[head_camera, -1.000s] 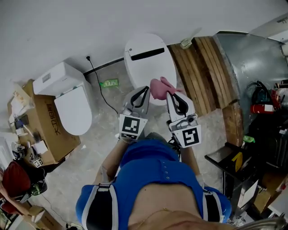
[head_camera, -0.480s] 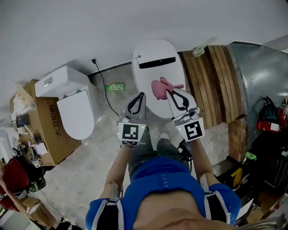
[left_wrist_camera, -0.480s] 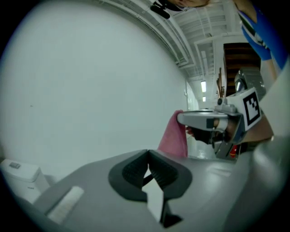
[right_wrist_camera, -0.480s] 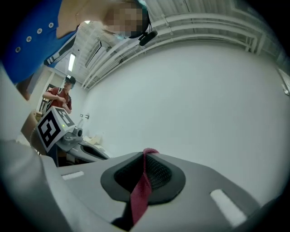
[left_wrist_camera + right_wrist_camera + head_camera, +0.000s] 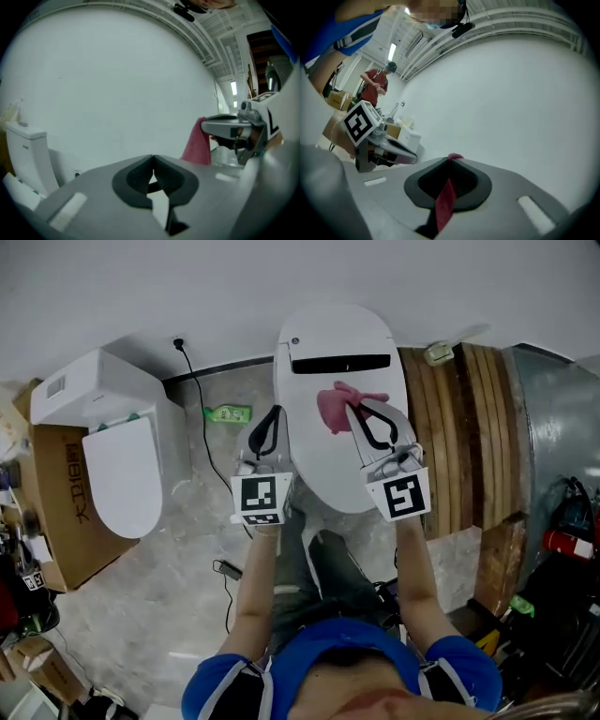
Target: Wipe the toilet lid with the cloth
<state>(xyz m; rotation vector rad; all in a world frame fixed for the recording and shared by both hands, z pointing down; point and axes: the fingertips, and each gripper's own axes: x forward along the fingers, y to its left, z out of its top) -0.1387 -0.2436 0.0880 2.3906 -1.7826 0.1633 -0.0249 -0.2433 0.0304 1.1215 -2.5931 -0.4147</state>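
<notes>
The white toilet lid (image 5: pixel 328 465) lies shut at the top middle of the head view. A pink cloth (image 5: pixel 337 407) hangs over the lid's back half, below a dark slot. My right gripper (image 5: pixel 354 405) is shut on the cloth; a red strip of the cloth (image 5: pixel 446 199) shows pinched between its jaws. My left gripper (image 5: pixel 274 411) is shut and holds nothing, hovering off the lid's left edge. In the left gripper view its jaws (image 5: pixel 153 158) meet, with the cloth (image 5: pixel 198 147) and the right gripper (image 5: pixel 236 131) at the right.
A second white toilet (image 5: pixel 117 465) stands to the left on a cardboard box (image 5: pixel 66 512). A black cable (image 5: pixel 202 442) runs across the floor between the toilets. Wooden slats (image 5: pixel 464 437) lie right of the lid. A person in red (image 5: pixel 374 89) stands far off.
Both grippers have moved forward over the toilet; the cloth now hangs farther up the lid. The left gripper has drifted to the lid's left edge.
</notes>
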